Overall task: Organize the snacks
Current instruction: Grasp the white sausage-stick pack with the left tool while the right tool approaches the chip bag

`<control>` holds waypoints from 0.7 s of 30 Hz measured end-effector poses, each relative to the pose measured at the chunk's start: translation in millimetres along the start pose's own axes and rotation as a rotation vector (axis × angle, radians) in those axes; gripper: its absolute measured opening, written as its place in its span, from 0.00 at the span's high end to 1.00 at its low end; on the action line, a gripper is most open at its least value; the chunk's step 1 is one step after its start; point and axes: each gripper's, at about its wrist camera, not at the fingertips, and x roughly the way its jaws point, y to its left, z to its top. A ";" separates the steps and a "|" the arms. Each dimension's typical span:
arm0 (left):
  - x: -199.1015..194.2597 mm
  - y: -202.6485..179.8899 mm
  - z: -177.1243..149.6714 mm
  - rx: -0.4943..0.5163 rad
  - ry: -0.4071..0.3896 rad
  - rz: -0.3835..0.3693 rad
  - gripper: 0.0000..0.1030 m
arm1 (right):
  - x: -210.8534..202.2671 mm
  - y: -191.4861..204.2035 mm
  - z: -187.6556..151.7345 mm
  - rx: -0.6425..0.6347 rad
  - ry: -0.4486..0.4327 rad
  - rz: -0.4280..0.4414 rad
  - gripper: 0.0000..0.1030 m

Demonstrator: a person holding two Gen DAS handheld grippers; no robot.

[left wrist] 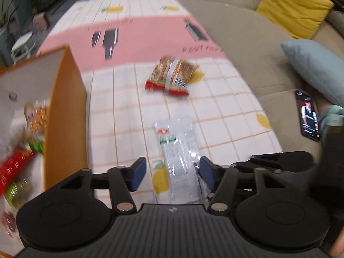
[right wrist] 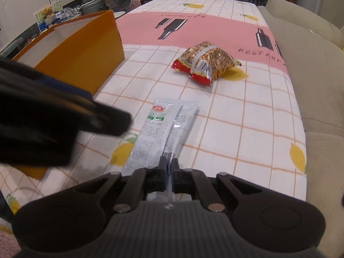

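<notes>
Here, the orange box point(left wrist: 64, 116) stands at the left of the table point(left wrist: 129, 99), open at the top, its white interior holding several blurred snack packets point(left wrist: 19, 157) in red, green and orange wrappers; their number cannot be told. In the right wrist view the same orange box point(right wrist: 79, 53) stands far left, its contents hidden by its wall.

On the table's checked cloth with lemon print and a pink band lies a red-and-clear snack bag point(right wrist: 206, 64) of brown sticks, well apart from the box and far of both grippers. A beige sofa point(left wrist: 247, 49) runs along the right edge of the table, bearing a yellow cushion point(left wrist: 294, 6) and a pale blue cushion point(left wrist: 316, 64); a lit phone point(left wrist: 308, 116) lies on the sofa seat. Plants and furniture at the far end are too blurred to detail.

The white packet point(right wrist: 159, 129), long and flat, lies on the table pointing away from the cameras. The right gripper point(right wrist: 168, 165) has its jaws pressed together on the packet's near end, pinching its central seam. The left gripper point(left wrist: 173, 173) has its jaws spread on either side of the white packet point(left wrist: 178, 150); the right blue pad point(left wrist: 207, 172) sits just beside the packet's edge, the left pad apart from it. In the right wrist view the left gripper crosses the left foreground as a dark blur, partly masking the box.
</notes>
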 end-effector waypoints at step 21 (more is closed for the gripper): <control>63.5 -4.4 -1.2 -0.208 0.132 0.099 0.05 | 7.1 -30.1 0.4 -0.014 0.009 -0.231 0.72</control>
